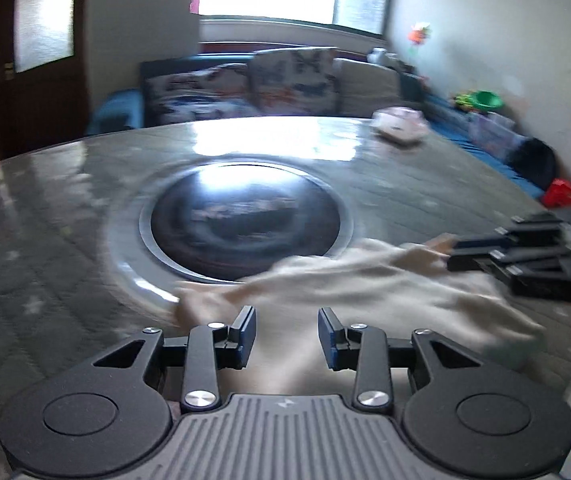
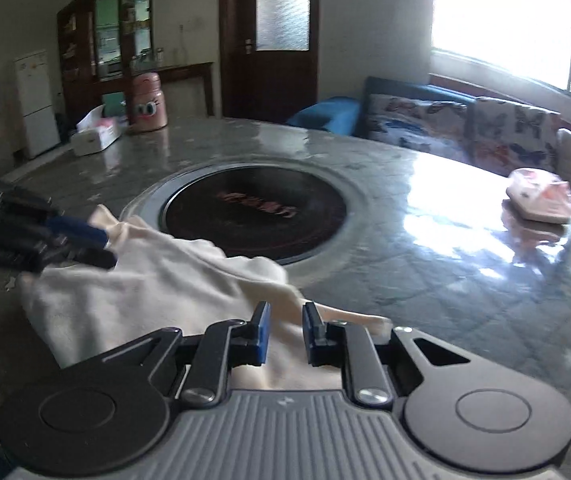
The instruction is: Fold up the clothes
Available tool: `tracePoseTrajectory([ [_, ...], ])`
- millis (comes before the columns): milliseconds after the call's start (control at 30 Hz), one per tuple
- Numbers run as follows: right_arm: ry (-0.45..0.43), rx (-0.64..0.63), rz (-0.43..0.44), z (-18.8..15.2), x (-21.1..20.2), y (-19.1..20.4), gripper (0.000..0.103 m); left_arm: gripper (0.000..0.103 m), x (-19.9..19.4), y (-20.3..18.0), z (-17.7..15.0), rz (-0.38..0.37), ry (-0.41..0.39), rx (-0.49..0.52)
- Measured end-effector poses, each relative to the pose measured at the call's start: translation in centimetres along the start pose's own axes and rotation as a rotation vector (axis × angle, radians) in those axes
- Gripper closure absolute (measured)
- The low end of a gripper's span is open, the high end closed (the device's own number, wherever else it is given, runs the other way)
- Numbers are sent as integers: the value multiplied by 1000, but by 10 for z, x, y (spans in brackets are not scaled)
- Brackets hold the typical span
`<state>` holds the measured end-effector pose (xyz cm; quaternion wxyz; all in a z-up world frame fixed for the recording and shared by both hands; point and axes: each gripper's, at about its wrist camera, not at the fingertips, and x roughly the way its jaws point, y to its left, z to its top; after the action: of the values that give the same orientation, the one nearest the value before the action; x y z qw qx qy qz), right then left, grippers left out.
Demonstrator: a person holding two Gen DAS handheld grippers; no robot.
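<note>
A cream cloth garment (image 1: 369, 292) lies crumpled on the round grey table's near side; it also shows in the right wrist view (image 2: 153, 292). My left gripper (image 1: 286, 334) is open above the cloth's near edge, nothing between its fingers. In the right wrist view it (image 2: 103, 246) enters from the left, its fingertips at the cloth's far corner. My right gripper (image 2: 285, 334) is open with a narrow gap, over a cloth fold. In the left wrist view it (image 1: 451, 254) enters from the right beside the cloth's other end. The left wrist view is blurred.
A dark round hotplate (image 2: 253, 212) with a metal ring sits in the middle of the table (image 2: 425, 264). A folded pinkish garment (image 2: 539, 200) lies at the far right. A pink flask (image 2: 146, 102) and tissue box (image 2: 95, 136) stand at the far left. A sofa with cushions (image 1: 253, 88) is behind.
</note>
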<state>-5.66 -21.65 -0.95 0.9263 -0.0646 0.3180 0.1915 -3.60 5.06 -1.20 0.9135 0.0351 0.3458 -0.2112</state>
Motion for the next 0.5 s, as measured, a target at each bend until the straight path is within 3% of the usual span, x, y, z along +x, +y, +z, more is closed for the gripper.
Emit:
tracePoseTrajectory([
  [167,27,15,31,3,23,7,87,66,6,33,-1,58,16,-66],
  [300,64,54,-11,1,31,-2,87,64,-8,45,-7,67,-7,-87],
  [500,28,48,7,1,13,0,86,63,-29,60,-16,73,-40,-117],
])
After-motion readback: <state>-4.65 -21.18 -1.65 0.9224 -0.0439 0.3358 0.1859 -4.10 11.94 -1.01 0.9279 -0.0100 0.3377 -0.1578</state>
